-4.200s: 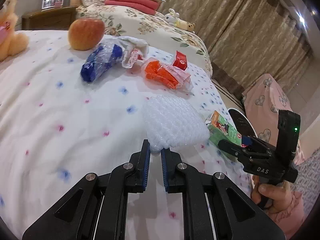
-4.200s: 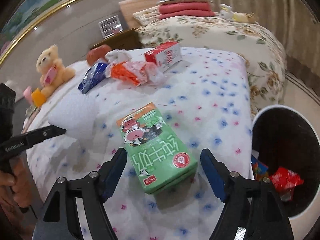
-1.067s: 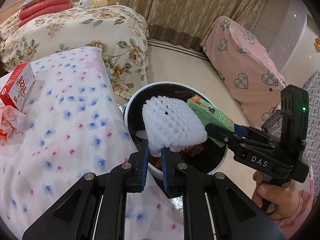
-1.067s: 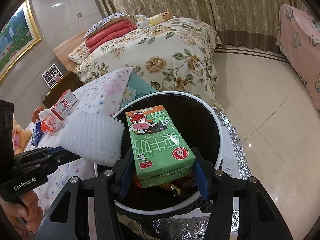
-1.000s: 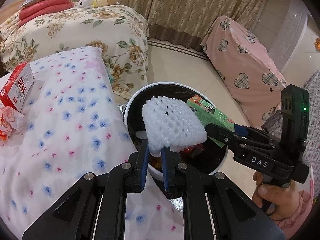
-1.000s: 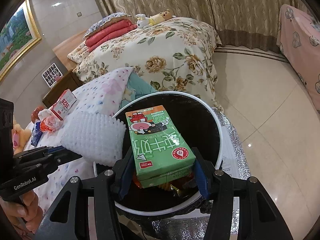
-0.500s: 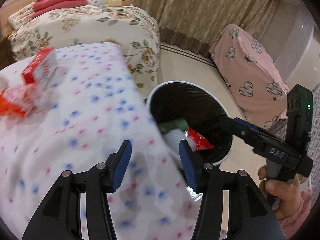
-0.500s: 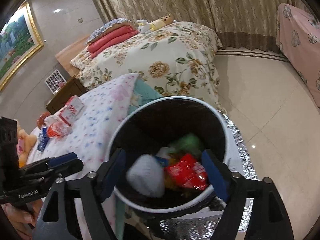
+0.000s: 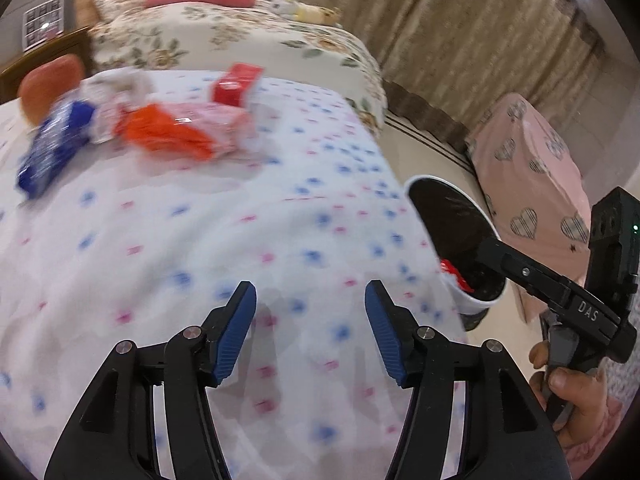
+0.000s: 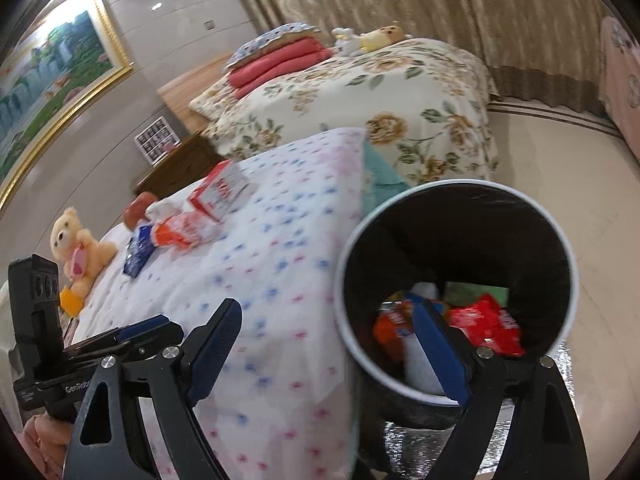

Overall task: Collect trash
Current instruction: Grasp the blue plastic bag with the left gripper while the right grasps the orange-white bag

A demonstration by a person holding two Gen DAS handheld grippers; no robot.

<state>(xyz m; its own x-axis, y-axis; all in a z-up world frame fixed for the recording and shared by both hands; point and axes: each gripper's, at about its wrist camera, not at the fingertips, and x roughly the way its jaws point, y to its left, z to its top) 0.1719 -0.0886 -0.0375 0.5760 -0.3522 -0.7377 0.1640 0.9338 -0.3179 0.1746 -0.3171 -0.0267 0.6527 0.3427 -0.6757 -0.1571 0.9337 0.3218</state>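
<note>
My left gripper (image 9: 310, 334) is open and empty above the flowered bedsheet (image 9: 200, 240). My right gripper (image 10: 328, 344) is open and empty at the bed's edge, just over the black bin (image 10: 560, 240). The bin also shows in the left wrist view (image 9: 448, 184). Inside it lie the white foam net (image 10: 420, 368), the green carton (image 10: 472, 292) and red wrappers (image 10: 488, 320). On the bed further back lie a blue wrapper (image 9: 52, 152), an orange bag (image 9: 168, 136), crumpled white plastic (image 9: 112, 100) and a red box (image 9: 236, 84).
An apple (image 9: 48, 84) sits at the back left of the bed. A teddy bear (image 10: 76, 248) sits at its far end. A second bed with a flowered cover (image 10: 380, 92) stands behind. A pink heart-patterned cover (image 9: 532, 184) is right of the bin.
Both grippers opened over the bin and dropped the foam net and the green carton into it. Both then swung left, back toward the bed.
</note>
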